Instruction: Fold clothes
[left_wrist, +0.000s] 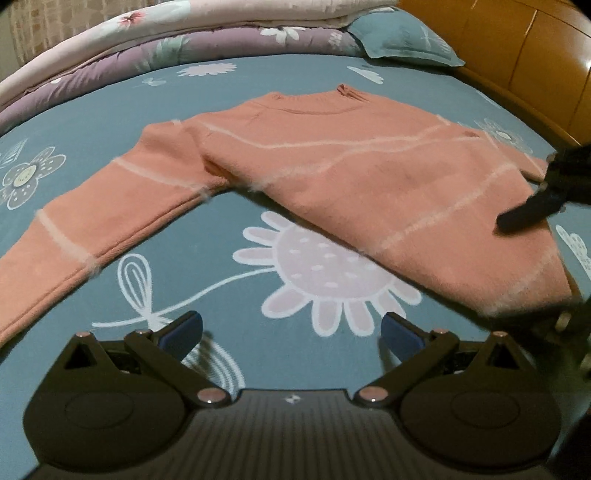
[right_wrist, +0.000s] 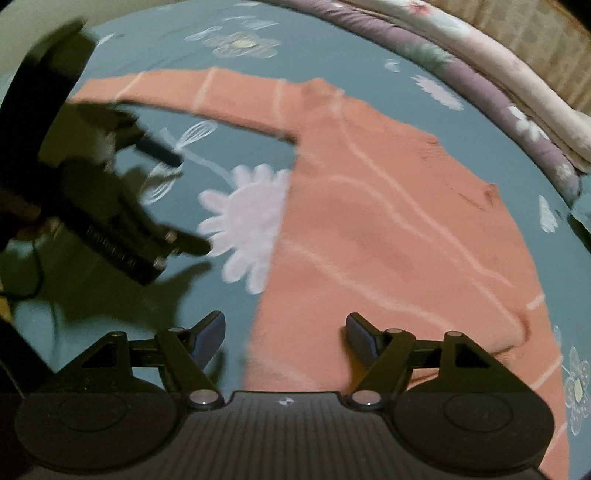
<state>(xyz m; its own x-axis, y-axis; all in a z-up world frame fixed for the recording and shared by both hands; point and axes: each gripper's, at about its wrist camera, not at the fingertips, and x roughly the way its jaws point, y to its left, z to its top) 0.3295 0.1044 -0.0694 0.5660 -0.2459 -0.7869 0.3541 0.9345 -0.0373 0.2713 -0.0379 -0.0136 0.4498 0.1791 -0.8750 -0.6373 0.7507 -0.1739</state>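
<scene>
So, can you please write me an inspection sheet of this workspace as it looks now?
Surface: bed sheet, teal with flower prints.
Job's things: pink sweater lying flat, one sleeve stretched out sideways.
Clutter: nothing seen on the sheet near the sweater.
Grippers: left gripper open over bare sheet; right gripper open at the sweater's edge.
Cables: thin dark cable beside the left gripper, blurred.
Surroundings: folded quilts, pillow, wooden headboard.
</scene>
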